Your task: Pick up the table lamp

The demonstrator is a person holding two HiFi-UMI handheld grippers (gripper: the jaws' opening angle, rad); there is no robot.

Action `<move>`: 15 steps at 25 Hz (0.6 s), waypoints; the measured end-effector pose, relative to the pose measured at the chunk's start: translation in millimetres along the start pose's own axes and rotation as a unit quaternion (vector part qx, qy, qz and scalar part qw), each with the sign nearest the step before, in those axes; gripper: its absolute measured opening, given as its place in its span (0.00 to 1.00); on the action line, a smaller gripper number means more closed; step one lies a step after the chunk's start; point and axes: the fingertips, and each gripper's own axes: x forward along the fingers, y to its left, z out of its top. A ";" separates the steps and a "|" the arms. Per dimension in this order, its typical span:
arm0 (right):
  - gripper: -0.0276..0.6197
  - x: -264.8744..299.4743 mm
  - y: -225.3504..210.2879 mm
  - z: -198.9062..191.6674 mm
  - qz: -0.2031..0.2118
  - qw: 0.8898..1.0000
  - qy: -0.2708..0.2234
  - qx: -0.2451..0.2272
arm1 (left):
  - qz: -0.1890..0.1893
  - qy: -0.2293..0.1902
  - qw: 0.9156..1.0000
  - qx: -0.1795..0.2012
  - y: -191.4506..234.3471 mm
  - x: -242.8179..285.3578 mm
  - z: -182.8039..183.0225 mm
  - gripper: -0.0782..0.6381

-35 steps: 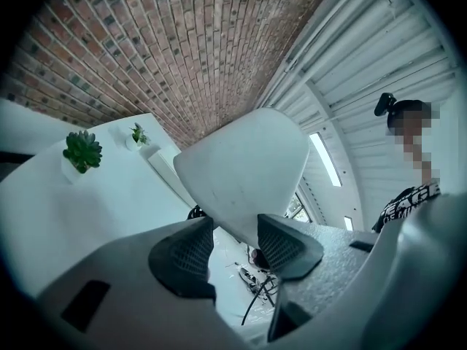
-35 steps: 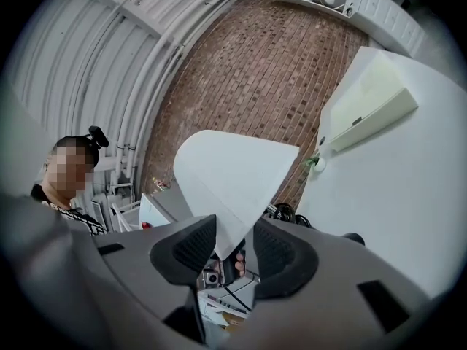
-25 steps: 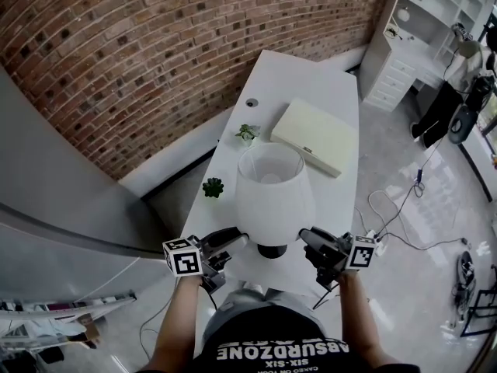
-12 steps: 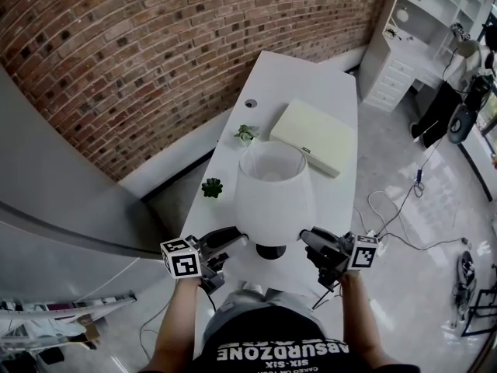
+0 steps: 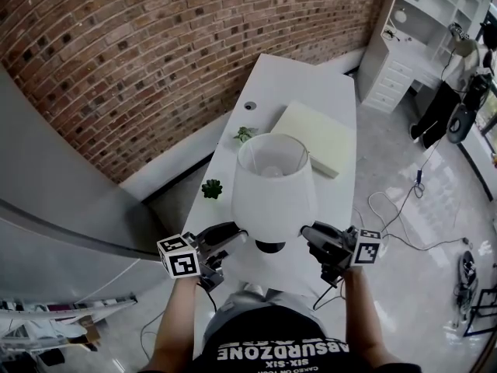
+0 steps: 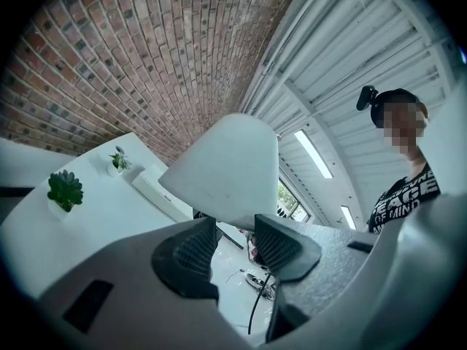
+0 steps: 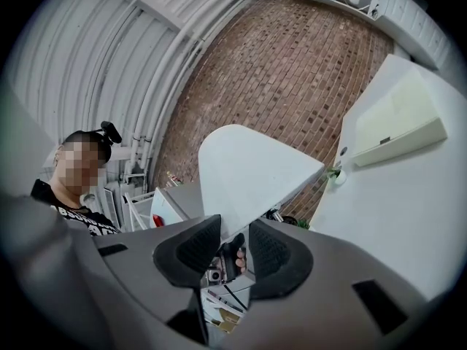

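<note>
A table lamp with a white shade [image 5: 273,189] and a dark base [image 5: 269,246] hangs just above the near end of the white table [image 5: 311,76]. My left gripper [image 5: 239,236] is shut on the shade's lower rim at its left side. My right gripper [image 5: 307,232] is shut on the rim at the right. In the left gripper view the shade [image 6: 222,173] rises from between the jaws of the left gripper [image 6: 235,233]. The right gripper view shows the shade [image 7: 252,170] wedged the same way in the right gripper [image 7: 235,235].
A flat cream box [image 5: 326,140] lies on the table behind the lamp. Two small potted plants [image 5: 212,188] [image 5: 245,134] stand along the table's left edge beside the brick wall. Cables [image 5: 396,216] trail over the floor at the right, near white cabinets [image 5: 404,53].
The lamp has risen: its shade looms larger and higher in the head view and hides more of the cream box. Both grippers rose with it, still on the rim.
</note>
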 end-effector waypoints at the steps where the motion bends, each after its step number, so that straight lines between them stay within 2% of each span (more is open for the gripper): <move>1: 0.22 0.1 1.2 1.2 0.001 1.000 0.000 -0.003 | -0.001 -0.001 1.000 0.004 -1.3 0.2 1.8 0.34; 15: 0.23 0.2 22.4 19.3 0.009 0.999 0.004 -0.041 | -0.005 -0.006 0.999 0.051 -23.9 5.3 22.3 0.34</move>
